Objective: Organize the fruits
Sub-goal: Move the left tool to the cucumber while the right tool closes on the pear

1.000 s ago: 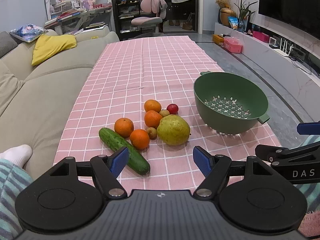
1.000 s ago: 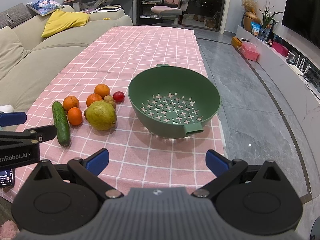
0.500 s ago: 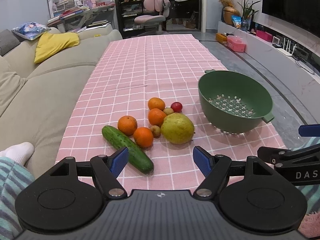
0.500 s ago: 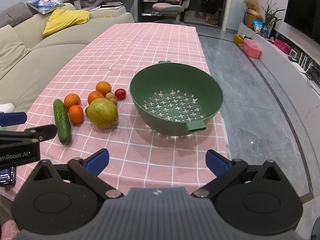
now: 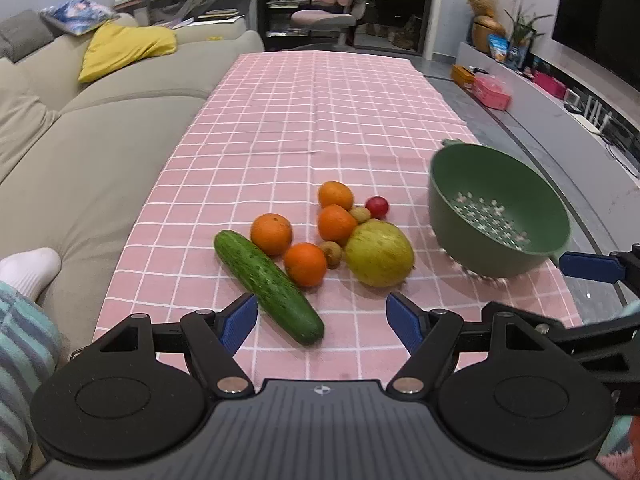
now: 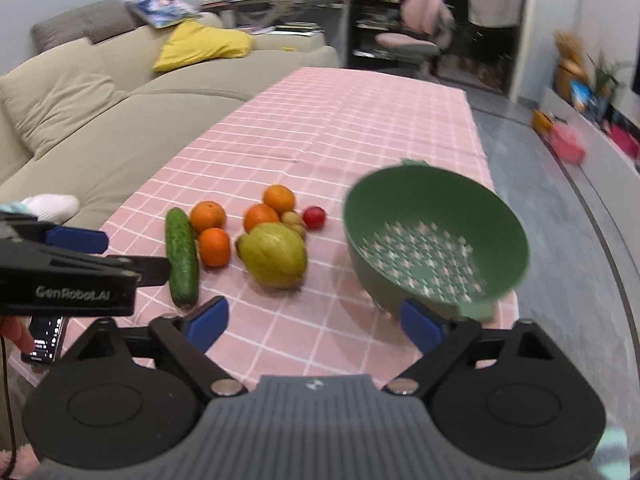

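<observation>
A: Grippers?
B: Left black gripper with blue pads (image 5: 322, 322) spread wide, nothing between them, low over the near edge of the pink checked tablecloth (image 5: 320, 120). Right black gripper with blue pads (image 6: 316, 322) same, wide and empty.
A: Fruit?
B: Clustered on the cloth: long dark green cucumber (image 5: 268, 285), four round oranges, nearest one (image 5: 305, 264) touching the cucumber, big yellow-green pear-like fruit (image 5: 379, 253), small red round fruit (image 5: 377, 207), two small brown ones.
A: Bowl?
B: Green plastic perforated colander (image 6: 436, 248), right of the pile, holding no fruit.
</observation>
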Available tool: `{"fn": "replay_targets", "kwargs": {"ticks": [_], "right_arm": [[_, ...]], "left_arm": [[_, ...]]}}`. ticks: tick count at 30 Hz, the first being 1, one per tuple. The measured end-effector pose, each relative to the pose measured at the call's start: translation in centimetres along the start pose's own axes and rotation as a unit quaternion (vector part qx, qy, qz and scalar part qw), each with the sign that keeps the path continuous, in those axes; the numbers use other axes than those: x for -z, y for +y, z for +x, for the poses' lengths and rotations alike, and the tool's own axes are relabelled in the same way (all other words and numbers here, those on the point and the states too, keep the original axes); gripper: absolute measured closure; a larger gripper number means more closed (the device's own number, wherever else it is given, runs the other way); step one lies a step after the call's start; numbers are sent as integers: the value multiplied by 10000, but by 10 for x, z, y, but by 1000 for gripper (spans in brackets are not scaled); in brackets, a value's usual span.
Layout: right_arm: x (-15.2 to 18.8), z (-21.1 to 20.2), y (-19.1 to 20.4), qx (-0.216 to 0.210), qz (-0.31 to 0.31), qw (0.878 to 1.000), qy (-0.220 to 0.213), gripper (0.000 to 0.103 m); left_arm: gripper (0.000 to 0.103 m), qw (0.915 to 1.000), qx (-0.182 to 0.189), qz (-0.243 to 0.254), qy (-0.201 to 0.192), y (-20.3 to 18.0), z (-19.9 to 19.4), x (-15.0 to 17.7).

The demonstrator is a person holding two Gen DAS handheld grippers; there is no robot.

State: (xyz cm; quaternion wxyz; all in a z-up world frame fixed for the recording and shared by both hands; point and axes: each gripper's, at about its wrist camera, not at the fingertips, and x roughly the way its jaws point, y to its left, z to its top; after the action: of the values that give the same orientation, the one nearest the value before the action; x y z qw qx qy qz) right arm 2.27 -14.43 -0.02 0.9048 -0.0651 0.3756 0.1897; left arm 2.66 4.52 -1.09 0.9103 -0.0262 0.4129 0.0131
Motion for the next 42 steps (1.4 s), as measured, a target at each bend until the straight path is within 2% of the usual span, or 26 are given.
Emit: {"fn": "replay_targets", "kwargs": {"ticks": [2,6,10,14,18,24,29,31,35,38,42], "right_arm": [[-5,7,4,-70,-170,9998,-47,16],[-15,22,12,-203,-570,9981,-81,24],[-21,39,23,-355,-1074,9935,-88,31],[-25,58,37,-493,-1614,9856,-67,37],[-29,79,48,-502,-2034,9778,-22,43],[-32,111,58,-334,-2493,9678,56,43],[-29,128,58,-298,-2633,9641,171,43],[-28,133,59,-285,-2664,9632,190,43],[-26,138,60,-259,-2761,9606,182,43],[-25,141,63,-225,-2881,9572,156,43],[-22,145,67,-118,-3059,9519,116,42]], "left_arm": [[19,9999,-43,-105,-6,6,4,-4],[22,9997,-118,-224,13,18,16,-13],[31,9997,-124,-224,16,27,29,-16],[33,9961,16,-873,91,44,40,-16],[34,9920,106,-1241,188,59,54,-14],[34,9878,167,-1480,445,70,76,-15],[35,9809,267,-1834,584,83,91,-16],[37,9784,300,-1944,635,86,96,-18],[46,9734,277,-2115,840,92,108,-19],[46,9687,309,-2281,930,95,114,-19],[46,9674,207,-2318,1000,95,119,-22]]}}
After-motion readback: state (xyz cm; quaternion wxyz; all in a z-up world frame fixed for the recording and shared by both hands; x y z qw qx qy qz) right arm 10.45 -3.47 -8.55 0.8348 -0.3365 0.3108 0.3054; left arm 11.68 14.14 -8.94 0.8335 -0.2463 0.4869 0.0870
